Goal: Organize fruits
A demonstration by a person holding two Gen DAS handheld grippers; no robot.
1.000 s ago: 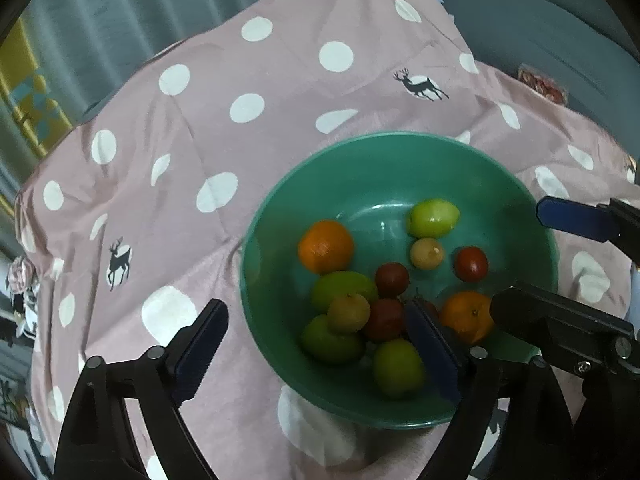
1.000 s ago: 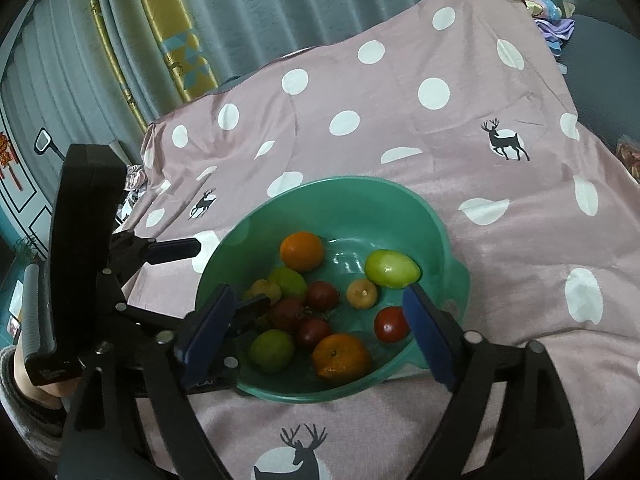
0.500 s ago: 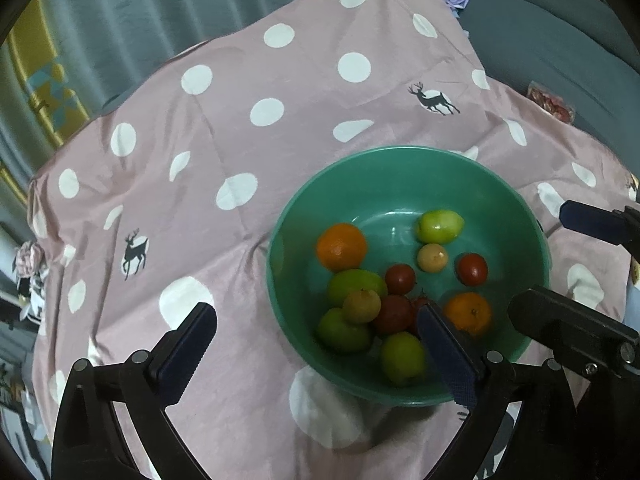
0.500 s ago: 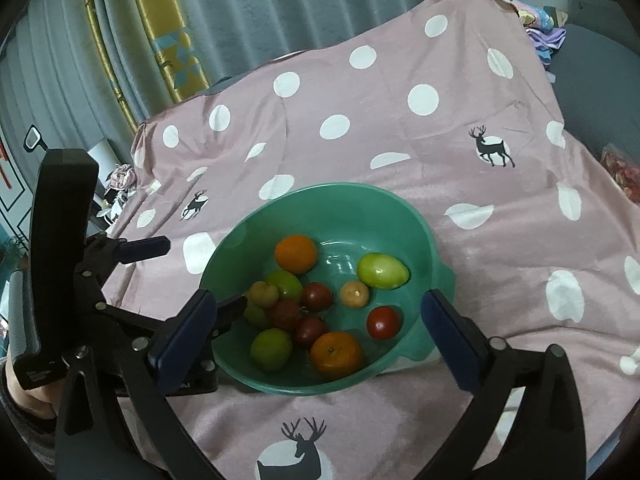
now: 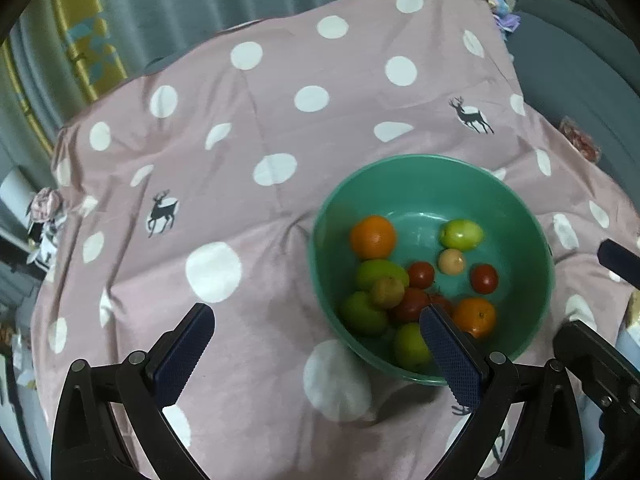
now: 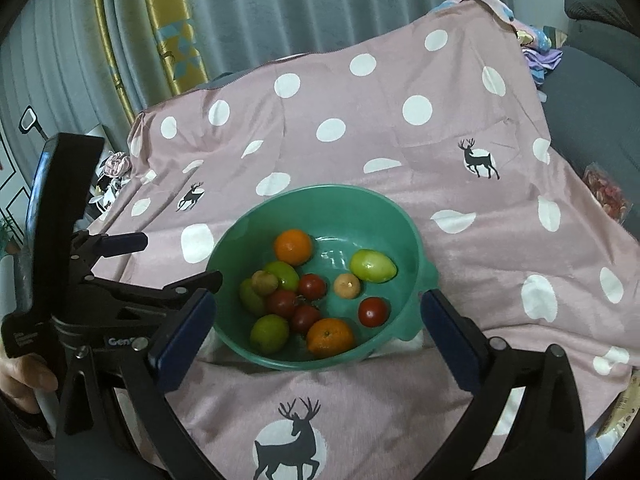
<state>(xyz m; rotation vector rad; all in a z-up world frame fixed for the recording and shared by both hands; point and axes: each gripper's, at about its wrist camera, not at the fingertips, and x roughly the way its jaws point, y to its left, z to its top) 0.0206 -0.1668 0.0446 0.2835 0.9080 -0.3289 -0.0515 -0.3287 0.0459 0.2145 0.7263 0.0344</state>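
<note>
A green bowl (image 5: 520, 208) (image 6: 328, 200) stands on a pink polka-dot cloth and holds several fruits: two oranges (image 5: 373, 237) (image 6: 330, 336), green fruits (image 5: 461, 234) (image 6: 373, 266), red tomatoes (image 5: 484, 279) (image 6: 373, 312) and small tan fruits (image 6: 347, 285). My left gripper (image 5: 316, 344) is open and empty, above the cloth at the bowl's near left rim. My right gripper (image 6: 316, 332) is open and empty, its fingers either side of the bowl's near rim, held back and above. The left gripper also shows in the right wrist view (image 6: 120, 264), left of the bowl.
The pink cloth (image 5: 240, 128) (image 6: 480, 248) covers the table and drops off at its edges. Curtains hang behind. A grey sofa (image 6: 592, 92) with clothes stands at the right. A red-patterned packet (image 6: 606, 194) lies at the right edge.
Both grippers have pulled back and up from the bowl, which looks smaller and farther. The left view has shifted left. The fruits have not moved.
</note>
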